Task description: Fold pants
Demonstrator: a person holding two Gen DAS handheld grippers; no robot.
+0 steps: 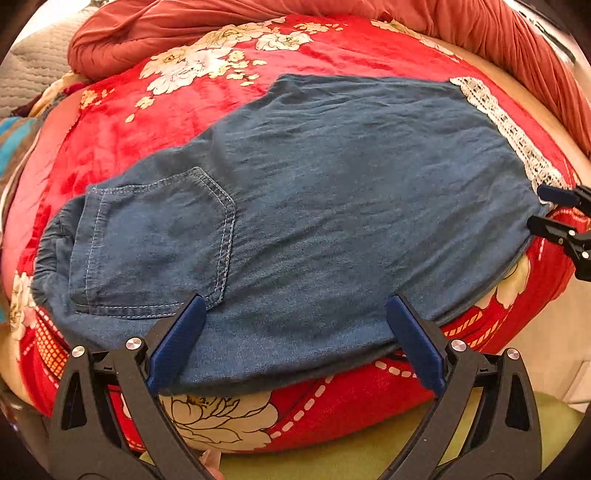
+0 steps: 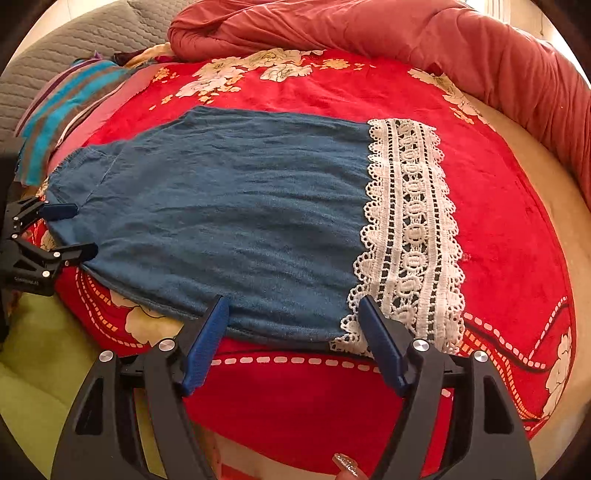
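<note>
The pants (image 2: 229, 221) lie lengthwise across both spread jaws, near edge between them, lace hem (image 2: 410, 236) by the right gripper (image 2: 291, 321), waistband toward the left gripper (image 1: 295, 314)

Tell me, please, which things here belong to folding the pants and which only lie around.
For the job:
- blue denim pants with white lace hem
- left hand-held gripper
- right hand-held gripper

Lying about:
- red floral plush blanket
- rolled terracotta quilt
- turquoise-striped cloth
</note>
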